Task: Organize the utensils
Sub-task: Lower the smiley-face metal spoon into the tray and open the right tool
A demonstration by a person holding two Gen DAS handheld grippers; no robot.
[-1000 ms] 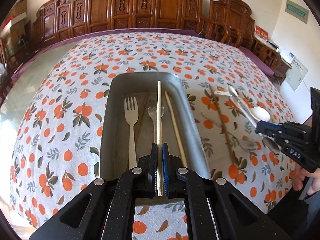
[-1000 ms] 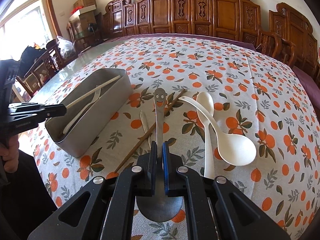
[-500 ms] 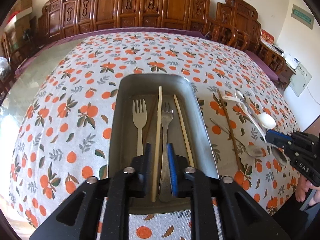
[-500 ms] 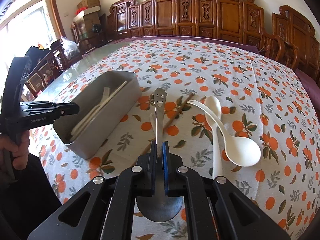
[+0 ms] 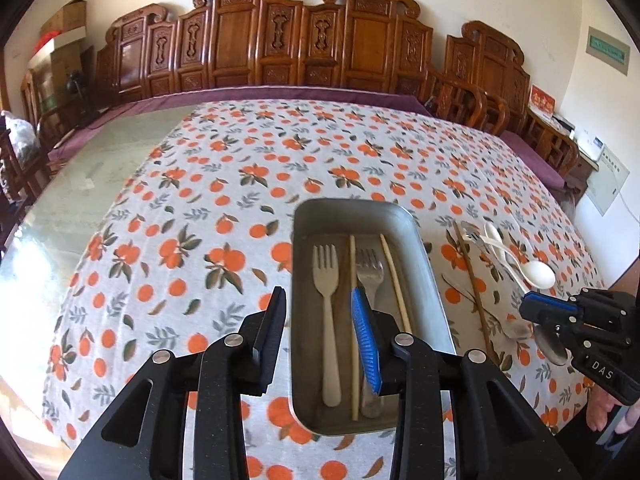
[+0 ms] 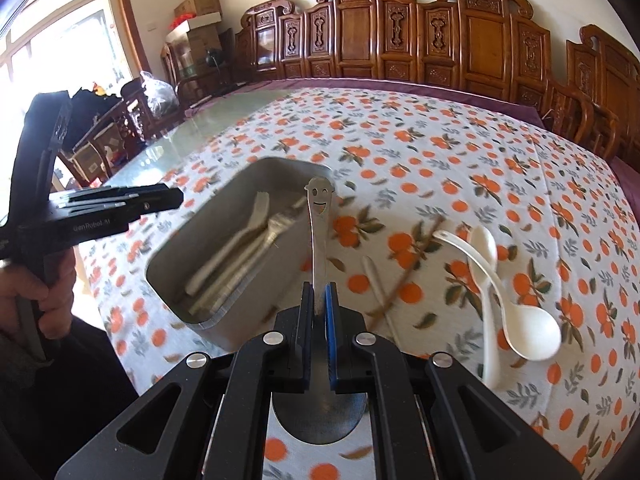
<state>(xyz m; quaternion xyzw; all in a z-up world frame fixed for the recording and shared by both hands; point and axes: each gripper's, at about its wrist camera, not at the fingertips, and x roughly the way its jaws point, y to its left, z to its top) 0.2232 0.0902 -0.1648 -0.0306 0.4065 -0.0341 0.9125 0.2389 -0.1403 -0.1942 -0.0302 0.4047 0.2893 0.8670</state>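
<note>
Two claws: left claw (image 5: pixel 320 340) spread, right claw (image 6: pixel 319 328) clamping spoon (image 6: pixel 319 236)

The left tool (image 5: pixel 318 336) has let go of the chopstick (image 5: pixel 353 320), which now lies in the tray (image 5: pixel 424 264), and spread wide, while the right tool (image 6: pixel 319 312) has carried its spoon (image 6: pixel 319 236) left toward the tray.

white tablecloth (image 5: pixel 224 216) covered in orange fruit and grey-green leaves, dull grey metal tray (image 5: pixel 434 320), cream spoons (image 6: pixel 524 332) at 3 o'clock of it, steel spoon (image 6: pixel 318 232) with a smiley face on its handle
</note>
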